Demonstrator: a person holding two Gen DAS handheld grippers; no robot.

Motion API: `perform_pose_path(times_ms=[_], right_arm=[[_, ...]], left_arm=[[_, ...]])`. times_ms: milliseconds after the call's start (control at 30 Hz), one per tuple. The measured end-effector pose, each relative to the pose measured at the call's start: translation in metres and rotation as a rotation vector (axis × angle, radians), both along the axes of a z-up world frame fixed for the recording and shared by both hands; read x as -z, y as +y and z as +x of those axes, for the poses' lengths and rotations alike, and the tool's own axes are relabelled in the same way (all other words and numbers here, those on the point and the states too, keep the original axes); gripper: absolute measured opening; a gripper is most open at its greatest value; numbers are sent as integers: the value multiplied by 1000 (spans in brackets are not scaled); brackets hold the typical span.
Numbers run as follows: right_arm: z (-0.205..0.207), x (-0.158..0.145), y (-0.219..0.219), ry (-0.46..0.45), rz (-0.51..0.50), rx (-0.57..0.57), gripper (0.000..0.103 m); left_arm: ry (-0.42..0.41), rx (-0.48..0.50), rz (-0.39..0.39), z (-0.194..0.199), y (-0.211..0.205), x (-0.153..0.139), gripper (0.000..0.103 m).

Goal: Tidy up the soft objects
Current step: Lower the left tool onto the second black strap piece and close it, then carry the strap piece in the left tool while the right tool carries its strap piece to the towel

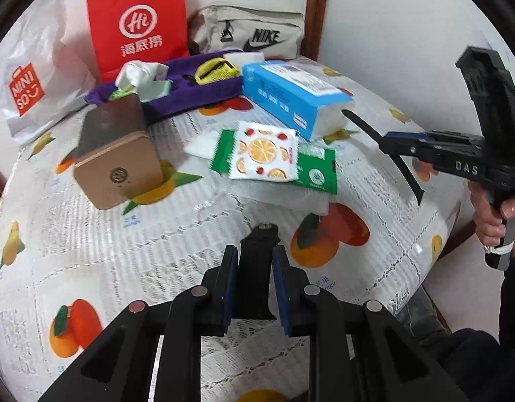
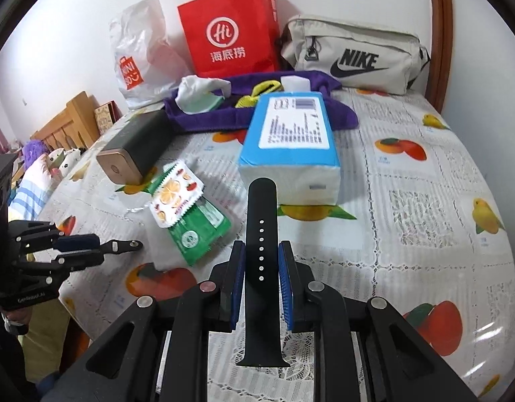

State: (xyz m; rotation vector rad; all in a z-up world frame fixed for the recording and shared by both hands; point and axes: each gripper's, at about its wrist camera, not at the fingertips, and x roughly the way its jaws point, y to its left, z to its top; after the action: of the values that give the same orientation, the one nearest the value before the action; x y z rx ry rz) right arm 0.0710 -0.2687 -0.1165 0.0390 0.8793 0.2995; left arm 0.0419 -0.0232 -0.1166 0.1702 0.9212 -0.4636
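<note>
Nearest the lens, the left tool [image 1: 255, 261] is clamped on a short black strap piece with a buckle end [image 1: 259, 258]. The right tool [image 2: 261, 268] is clamped on a long black watch strap with holes [image 2: 261, 234]. Both pieces are held clear above the counter [image 2: 408, 207] with its fruit-print cloth.

Left to right across the counter:
- a brown box [image 1: 118, 154] lying tilted, near left;
- behind it, a purple organiser tray [image 1: 197, 90] with crumpled tissue [image 1: 140, 73] and a yellow item [image 1: 215, 70] in it;
- two wipe sachets [image 1: 267, 154], overlapping, centre;
- a blue tissue pack [image 1: 291, 97], just right of the sachets;
- far edge: white shopping bag [image 1: 29, 77], red paper bag [image 1: 138, 23], beige pouch [image 1: 254, 30].

Judgement: the step in hand appears to be carrying the two strap halves to a resting place, probably the purple tray. The next move calls for bringing both tools to the far left over the sachets, lowering each strap into a free slot, then releasing.
</note>
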Motion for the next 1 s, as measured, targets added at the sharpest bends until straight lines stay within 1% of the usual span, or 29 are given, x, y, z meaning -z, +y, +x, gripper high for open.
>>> perform_pose_path(times_ms=[33, 67, 133, 200, 267, 333, 467, 500, 567, 600, 633, 700, 733, 767, 833, 1000], right_arm=[[0, -2, 0, -3, 0, -2, 20], [0, -5, 1, -6, 1, -7, 20], [0, -11, 2, -13, 5, -14, 20], [-1, -15, 4, -20, 8, -24, 20], [2, -18, 6, -20, 3, -27, 20], [3, -19, 6, -20, 9, -35, 20], [4, -13, 7, -6, 8, -33, 20], [3, -11, 8, -1, 8, -34, 20], [2, -6, 8, 9, 7, -38, 20], [2, -3, 9, 16, 5, -37, 20], [2, -2, 9, 21, 7, -37, 20], [1, 2, 8, 29, 12, -37, 20], [1, 3, 8, 31, 13, -36, 20], [1, 4, 8, 33, 14, -38, 20], [1, 5, 8, 35, 15, -36, 20], [3, 10, 6, 47, 25, -32, 20]], left_arm=[[-2, -7, -6, 1, 2, -3, 9], [3, -12, -16, 2, 4, -5, 6], [-7, -16, -27, 2, 7, -10, 6], [-15, -21, -16, 4, 7, -12, 6], [-7, -25, -4, 5, 8, -10, 6], [8, -34, 10, 6, 10, -5, 6], [43, -57, 31, 4, 13, 8, 10], [52, -56, 25, 2, 13, 11, 13], [56, -54, 30, -1, 10, 15, 36], [57, -56, 39, -2, 8, 18, 39], [61, -54, 37, -3, 7, 20, 39], [79, -60, 30, -4, 5, 25, 39], [76, -64, 43, -5, 2, 28, 39], [51, -63, 65, -7, -1, 30, 36], [40, -67, 73, -8, -3, 30, 20], [59, -78, 57, -5, -1, 29, 22]])
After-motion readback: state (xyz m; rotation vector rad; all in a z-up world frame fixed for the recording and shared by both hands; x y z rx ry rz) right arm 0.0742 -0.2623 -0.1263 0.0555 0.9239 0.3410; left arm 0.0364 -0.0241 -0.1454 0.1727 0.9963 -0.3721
